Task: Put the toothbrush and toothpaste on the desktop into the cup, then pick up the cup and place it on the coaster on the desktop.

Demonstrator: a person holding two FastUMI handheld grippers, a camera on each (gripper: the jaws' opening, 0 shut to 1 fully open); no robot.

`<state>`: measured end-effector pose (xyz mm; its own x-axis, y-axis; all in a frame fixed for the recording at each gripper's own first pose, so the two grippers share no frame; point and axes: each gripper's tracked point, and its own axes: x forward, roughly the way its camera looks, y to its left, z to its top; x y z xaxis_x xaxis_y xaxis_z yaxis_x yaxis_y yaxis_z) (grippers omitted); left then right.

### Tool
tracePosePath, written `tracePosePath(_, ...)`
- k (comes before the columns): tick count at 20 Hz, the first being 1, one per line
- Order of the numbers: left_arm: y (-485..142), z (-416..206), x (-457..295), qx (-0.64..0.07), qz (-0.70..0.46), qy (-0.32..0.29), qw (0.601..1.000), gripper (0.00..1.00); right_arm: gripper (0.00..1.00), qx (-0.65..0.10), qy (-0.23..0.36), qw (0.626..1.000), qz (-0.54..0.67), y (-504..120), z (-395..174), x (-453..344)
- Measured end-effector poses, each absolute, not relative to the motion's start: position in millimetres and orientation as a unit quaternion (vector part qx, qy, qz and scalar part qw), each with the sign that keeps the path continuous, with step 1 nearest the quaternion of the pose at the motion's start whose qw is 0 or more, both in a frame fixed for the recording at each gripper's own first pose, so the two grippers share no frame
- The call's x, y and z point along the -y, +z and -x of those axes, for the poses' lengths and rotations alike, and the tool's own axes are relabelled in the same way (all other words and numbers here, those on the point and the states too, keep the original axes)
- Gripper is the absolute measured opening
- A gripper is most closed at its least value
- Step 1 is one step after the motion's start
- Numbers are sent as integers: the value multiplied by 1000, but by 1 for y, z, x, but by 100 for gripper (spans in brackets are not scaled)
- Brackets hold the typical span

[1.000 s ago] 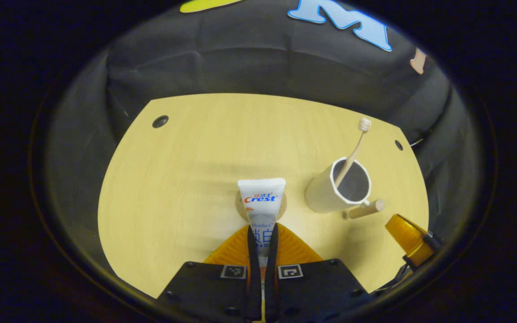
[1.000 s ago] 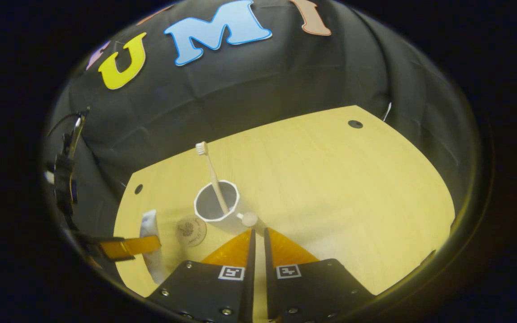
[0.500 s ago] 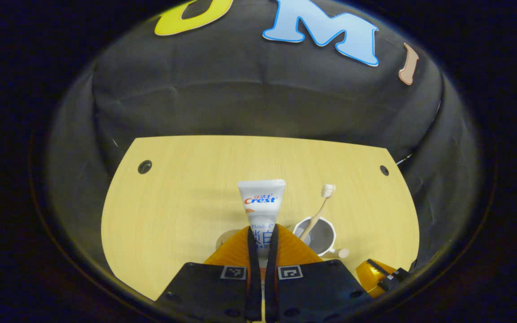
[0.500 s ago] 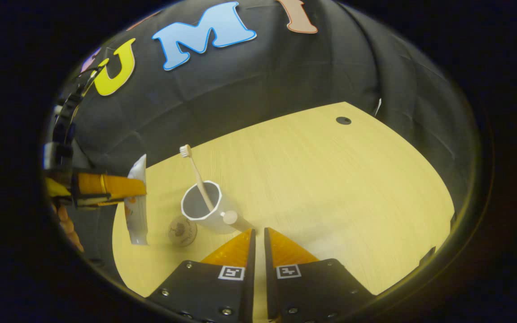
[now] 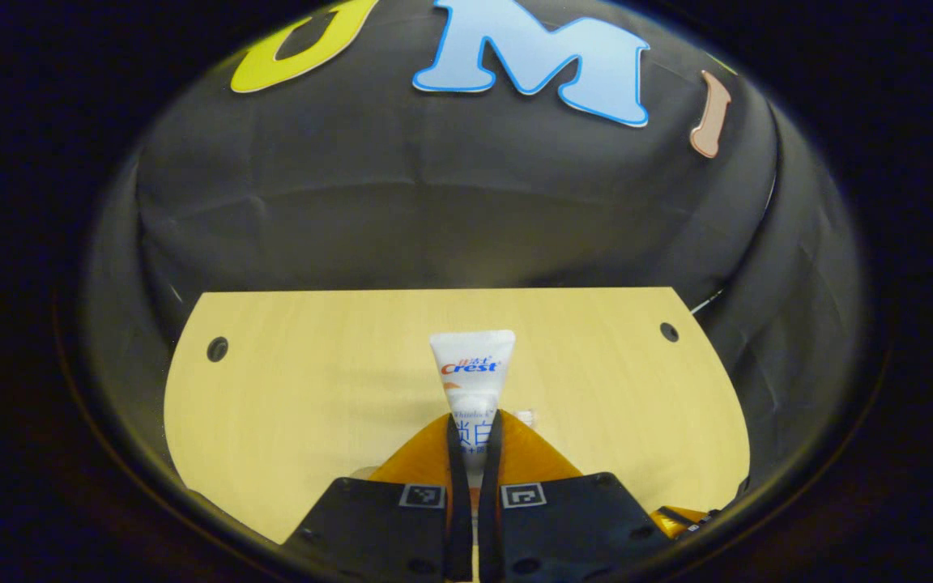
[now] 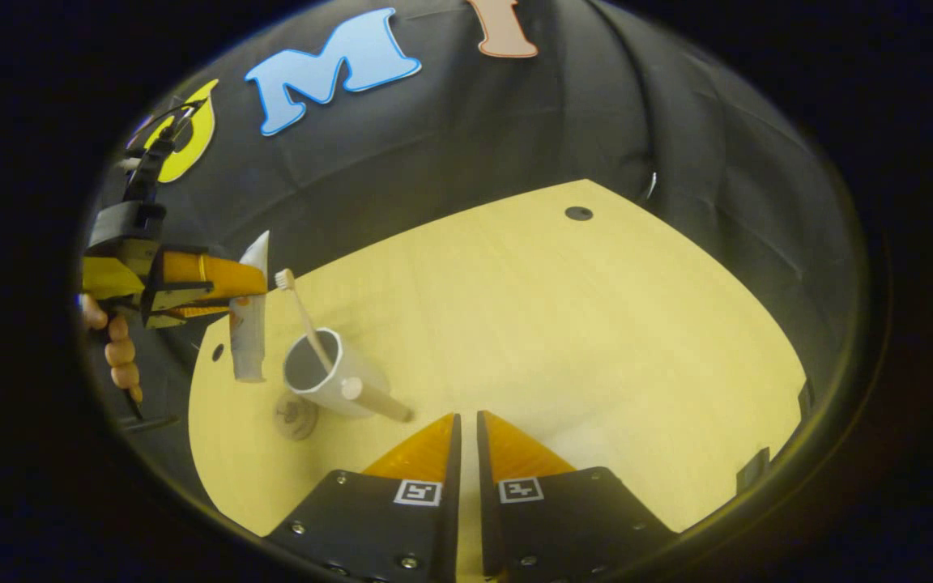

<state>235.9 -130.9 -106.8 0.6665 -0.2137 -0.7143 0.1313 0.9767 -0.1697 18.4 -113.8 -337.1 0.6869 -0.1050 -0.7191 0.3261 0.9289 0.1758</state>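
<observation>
Pale wooden desktop [image 5: 313,389] spreads under the left gripper [image 5: 473,441], whose fingers pinch a toothpaste tube [image 5: 473,376], its lower end hidden between them. From the right gripper view, that tube hangs just beside the white cup [image 6: 329,376] holding the toothbrush [image 6: 300,312]; the coaster [image 6: 295,415] lies partly behind the cup. Right gripper [image 6: 466,445] is nearly closed, empty.
</observation>
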Motion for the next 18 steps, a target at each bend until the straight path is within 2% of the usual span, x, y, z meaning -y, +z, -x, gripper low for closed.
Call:
tracePosePath(9,-120,-251,148,-375,75,-85,920,10,11,-389,-142,900,-140,-339,-7,151)
tracePosePath(18,-130,-253,150,-336,57,-75,937,11,11,-404,-131,896,-132,-344,-2,153)
